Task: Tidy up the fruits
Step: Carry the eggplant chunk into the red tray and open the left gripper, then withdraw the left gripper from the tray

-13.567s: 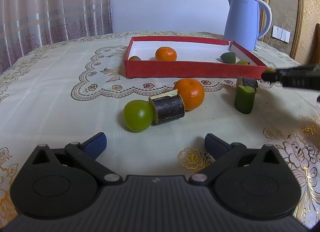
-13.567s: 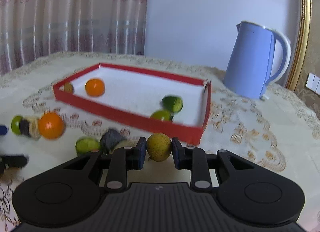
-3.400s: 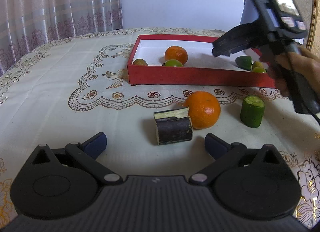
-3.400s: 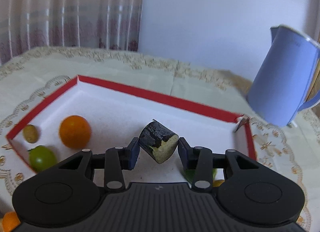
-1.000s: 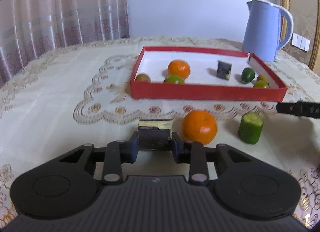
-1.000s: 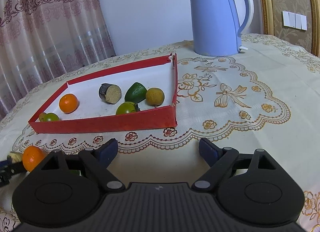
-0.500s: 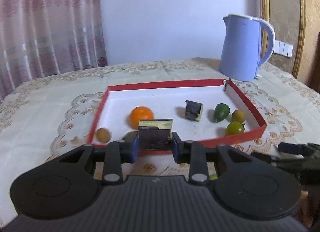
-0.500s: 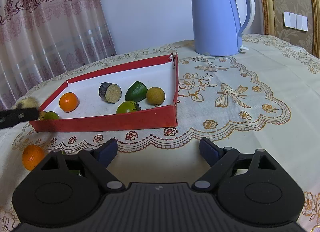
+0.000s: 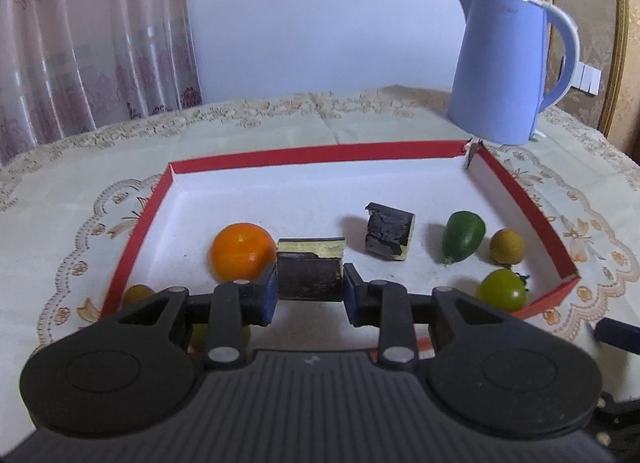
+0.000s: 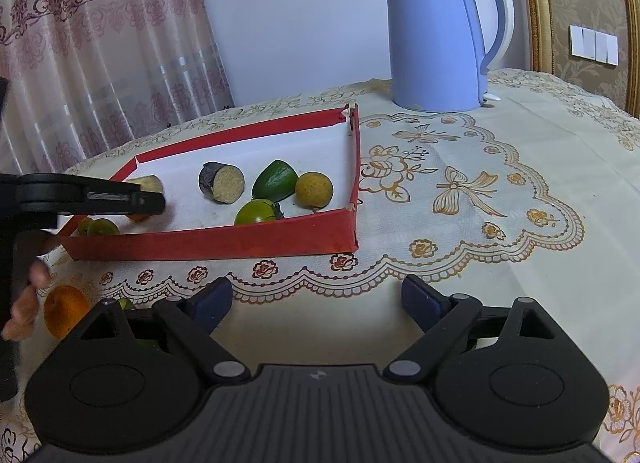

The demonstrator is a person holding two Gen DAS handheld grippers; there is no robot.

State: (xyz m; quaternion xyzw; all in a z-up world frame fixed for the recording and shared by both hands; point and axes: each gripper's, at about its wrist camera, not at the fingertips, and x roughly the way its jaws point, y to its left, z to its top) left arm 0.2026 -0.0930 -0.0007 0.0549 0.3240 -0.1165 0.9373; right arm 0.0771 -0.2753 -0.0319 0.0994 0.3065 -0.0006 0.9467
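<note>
My left gripper [image 9: 310, 294] is shut on a dark-skinned cut fruit chunk [image 9: 310, 273] and holds it above the red tray [image 9: 320, 152], over its near left part. In the tray lie an orange [image 9: 243, 250], another dark chunk [image 9: 388, 236], a green fruit [image 9: 464, 235], a yellow-brown fruit [image 9: 507, 246] and a green tomato [image 9: 502, 294]. My right gripper [image 10: 316, 303] is open and empty, low over the cloth in front of the tray [image 10: 240, 241]. From there I see the left gripper [image 10: 144, 195] over the tray. An orange [image 10: 64, 309] lies outside the tray.
A blue kettle [image 9: 508, 71] stands behind the tray's far right corner; it also shows in the right wrist view [image 10: 440, 35]. A lace tablecloth [image 10: 480, 191] covers the table. Curtains hang at the back left. A small brown fruit [image 9: 136, 294] sits at the tray's near left corner.
My left gripper has carried the dark chunk forward, from the tray's near wall to over the tray floor. The right gripper has stayed still and open.
</note>
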